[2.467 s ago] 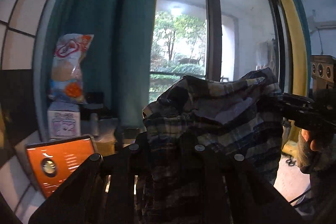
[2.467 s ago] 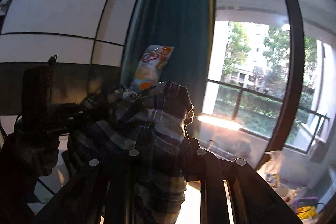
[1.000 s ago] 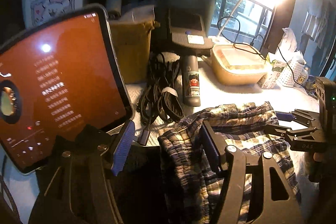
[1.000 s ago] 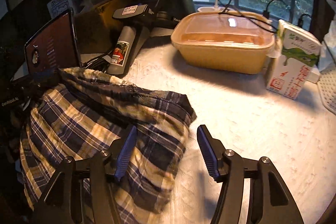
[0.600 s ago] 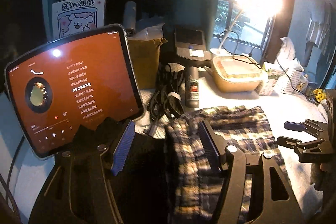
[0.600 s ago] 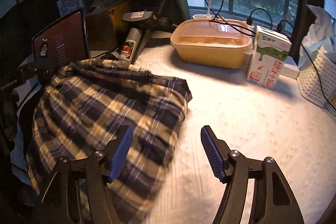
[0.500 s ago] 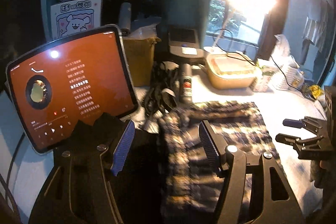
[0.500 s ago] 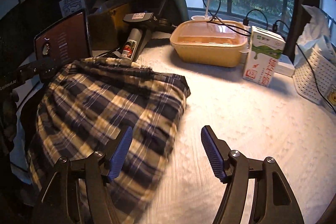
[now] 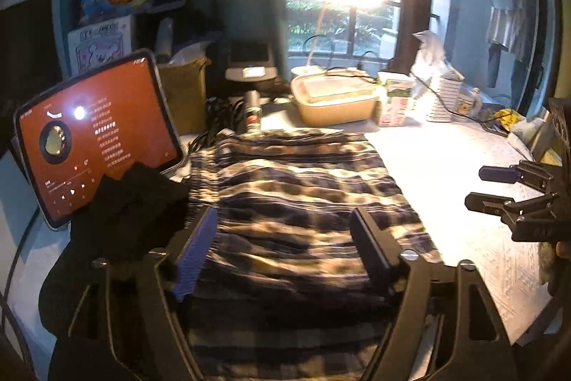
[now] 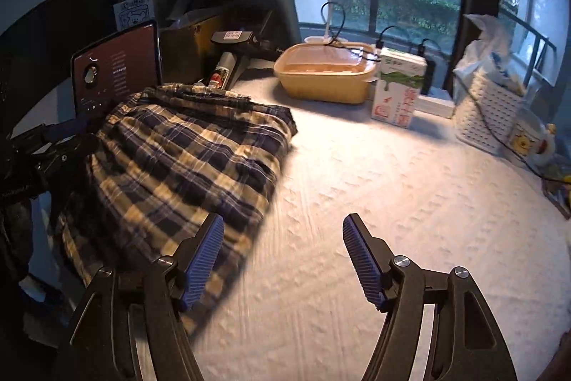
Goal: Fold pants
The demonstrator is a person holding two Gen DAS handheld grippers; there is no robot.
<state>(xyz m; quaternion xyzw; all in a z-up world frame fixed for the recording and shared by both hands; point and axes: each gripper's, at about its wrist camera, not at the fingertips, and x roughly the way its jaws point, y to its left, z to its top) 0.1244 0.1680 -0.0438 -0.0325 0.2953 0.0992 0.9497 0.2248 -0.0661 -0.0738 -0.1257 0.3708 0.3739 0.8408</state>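
The plaid pants [image 9: 303, 199] lie folded in a flat bundle on the white table [image 9: 446, 166]. In the left wrist view my left gripper [image 9: 282, 249] hovers over their near edge. Its jaws are opening, the cloth shows below the gap, and neither pad presses on it. My right gripper [image 10: 283, 238] is open over bare tabletop, just right of the pants [image 10: 185, 159]; nothing is between its fingers. Each gripper shows in the other's view: the right gripper [image 9: 499, 188] at the right, the left gripper [image 10: 53, 138] at the left.
An orange-screened tablet [image 9: 96, 138] leans at the left, with a black cloth [image 9: 121, 213] in front of it. Behind the pants are cables, a spray can [image 9: 252, 111], a lidded tan container [image 10: 326, 74], a milk carton [image 10: 396, 88] and a white basket [image 10: 489, 109].
The pants, held up earlier by both grippers, came down onto the table and were let go. Both grippers have since drawn back from them, and the left jaws have widened.
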